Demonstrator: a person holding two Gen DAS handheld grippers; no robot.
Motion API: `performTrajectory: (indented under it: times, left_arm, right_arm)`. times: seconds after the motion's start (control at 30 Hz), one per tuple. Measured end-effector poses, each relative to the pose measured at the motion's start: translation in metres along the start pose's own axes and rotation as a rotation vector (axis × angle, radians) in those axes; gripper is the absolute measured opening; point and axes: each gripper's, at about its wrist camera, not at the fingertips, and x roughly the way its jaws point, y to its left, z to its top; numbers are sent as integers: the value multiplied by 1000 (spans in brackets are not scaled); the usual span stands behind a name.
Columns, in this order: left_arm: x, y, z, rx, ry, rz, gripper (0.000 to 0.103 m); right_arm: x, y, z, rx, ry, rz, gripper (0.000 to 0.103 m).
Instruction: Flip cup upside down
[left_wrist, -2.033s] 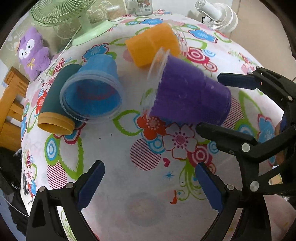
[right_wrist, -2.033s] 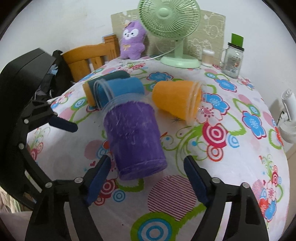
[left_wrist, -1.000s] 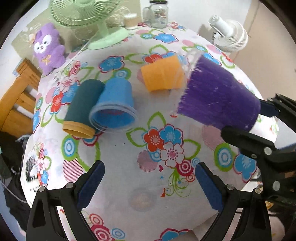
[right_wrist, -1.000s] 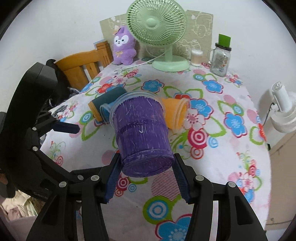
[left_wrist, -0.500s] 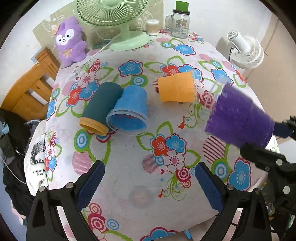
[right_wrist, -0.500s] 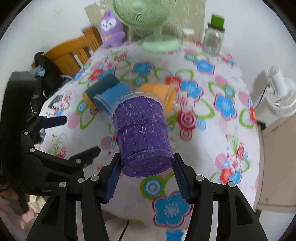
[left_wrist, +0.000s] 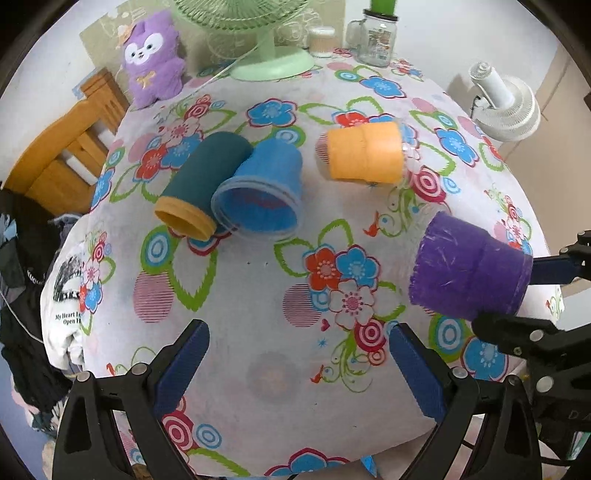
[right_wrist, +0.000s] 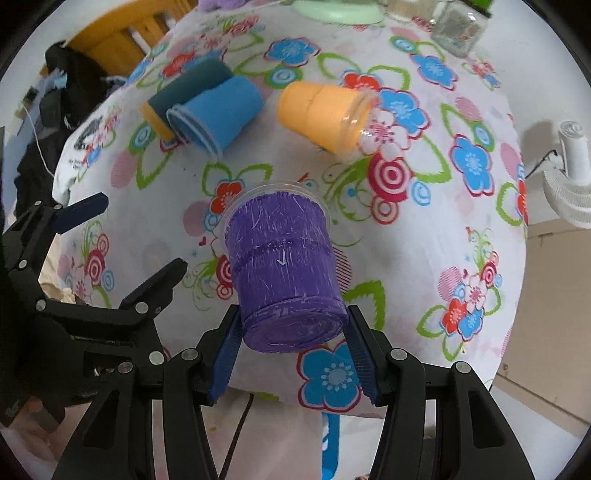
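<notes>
Clamping the purple cup (right_wrist: 286, 266) by its base, the right gripper (right_wrist: 291, 354) holds it above the table's (left_wrist: 258, 295) near right edge, rim tilted downward. Left gripper (left_wrist: 297, 363) hangs spread apart, holding nothing.

Purple cup (right_wrist: 282, 266); orange cup (left_wrist: 365, 157); blue cup (left_wrist: 264, 195); teal cup (left_wrist: 201, 181); flowered white tablecloth (left_wrist: 258, 295).

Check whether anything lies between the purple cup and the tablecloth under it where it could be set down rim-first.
Nothing visible does. The right gripper holds the purple cup by its base, rim toward bare tablecloth. The orange cup and blue cup lie farther back.
</notes>
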Motion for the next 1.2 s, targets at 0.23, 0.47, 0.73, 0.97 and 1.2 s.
performTrajectory:
  times: [0.23, 0.47, 0.73, 0.97, 1.2]
  left_arm:
    - [0, 29, 6, -86, 7, 18, 98]
    - [-29, 46, 21, -146, -33, 11, 98]
    - [-61, 36, 36, -136, -73, 14, 99]
    - [-86, 23, 39, -115, -99, 39, 99]
    - [-107, 19, 39, -129, -128, 46, 99]
  right_arm:
    - [0, 9, 25, 1, -58, -2, 64]
    - [-34, 3, 28, 74, -233, 21, 81]
    - [-74, -11, 14, 154, -381, -29, 87]
    - [-97, -18, -4, 191, -457, -43, 89]
    - [-119, -20, -19, 235, -545, -72, 90]
